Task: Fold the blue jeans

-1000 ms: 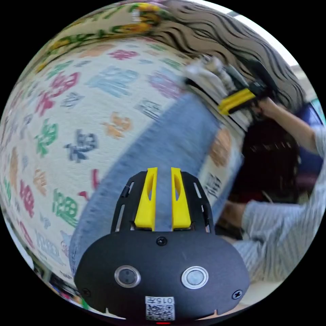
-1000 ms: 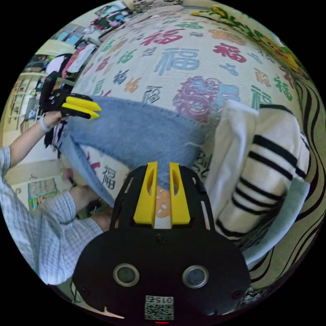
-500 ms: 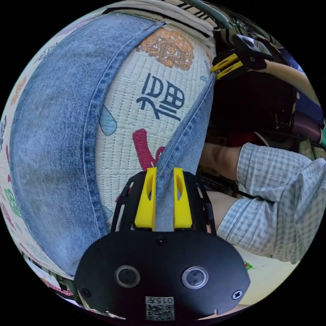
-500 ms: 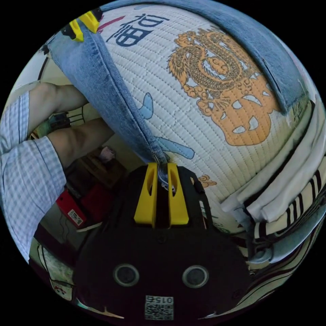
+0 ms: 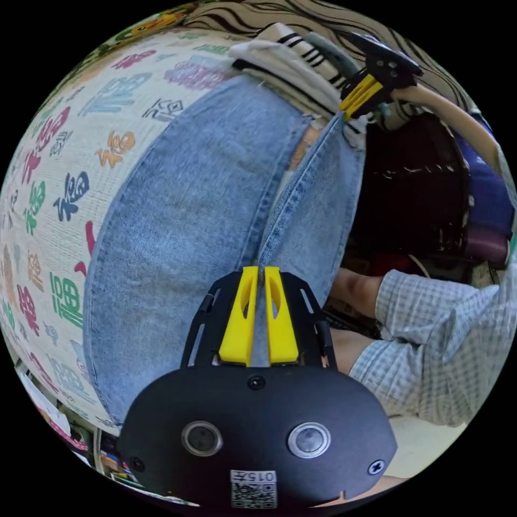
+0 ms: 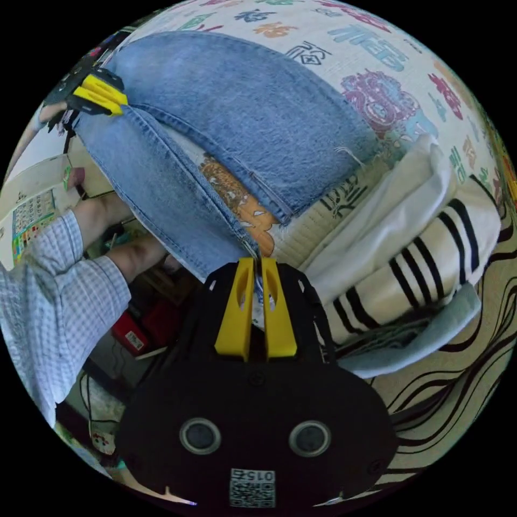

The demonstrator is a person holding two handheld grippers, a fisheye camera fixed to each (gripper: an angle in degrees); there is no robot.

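The blue jeans (image 5: 188,215) lie across a quilt (image 5: 64,177) printed with coloured characters, one long denim edge lifted off it and stretched taut between the tools. The left gripper (image 5: 257,269) clenches one end of that edge; the right gripper (image 6: 253,261) pinches the other. Just beside, a striped folded garment (image 6: 431,258) crowds the quilt's edge. Open quilt spreads beyond the jeans.

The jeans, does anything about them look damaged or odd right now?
One leg end of the blue jeans is frayed, loose threads trailing at its hem beside the folded striped top. Otherwise nothing stands out; both grippers pinch the other leg's edge.
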